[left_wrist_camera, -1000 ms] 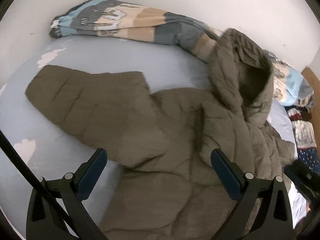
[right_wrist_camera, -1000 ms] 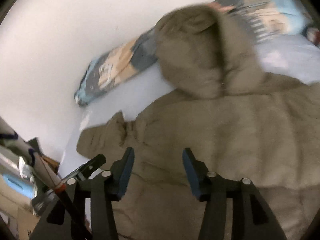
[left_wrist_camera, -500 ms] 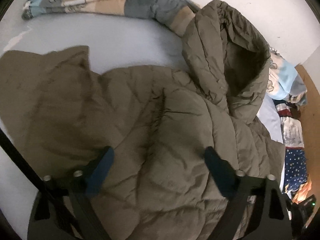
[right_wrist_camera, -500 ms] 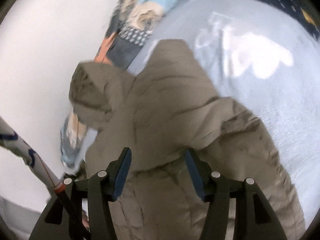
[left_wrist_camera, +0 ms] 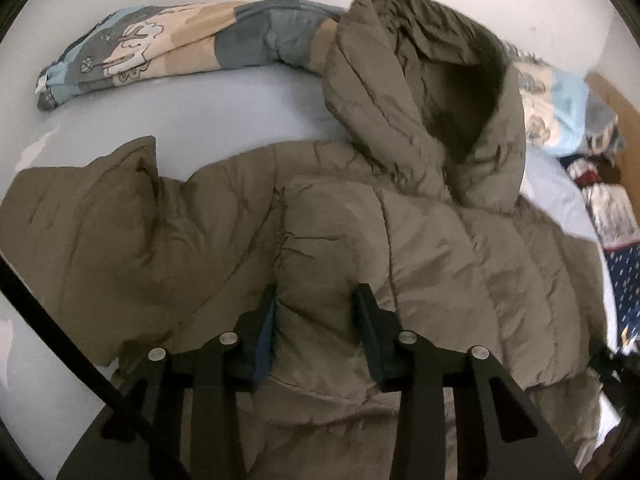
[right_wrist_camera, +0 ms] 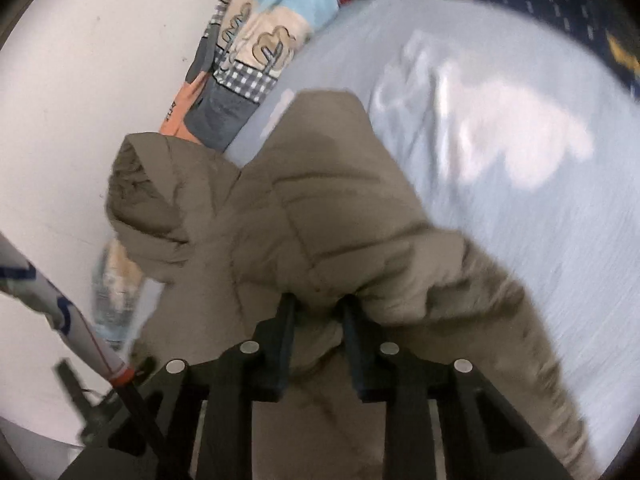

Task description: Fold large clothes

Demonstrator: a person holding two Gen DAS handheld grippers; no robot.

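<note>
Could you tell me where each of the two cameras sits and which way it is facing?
Left wrist: on the left gripper, angled down at the olive jacket, hood beyond; jaws just closed, pinching a fold.
Right wrist: on the right gripper, looking down along a jacket sleeve; jaws just closed on fabric.
Shared: jacket, blue sheet, patterned bedding.

The jacket (left_wrist_camera: pixel 400 220) hem runs off the bottom edge; right view is blurred.

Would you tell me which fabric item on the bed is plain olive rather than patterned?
The puffer jacket; the rolled quilt behind it carries cartoon prints.
</note>
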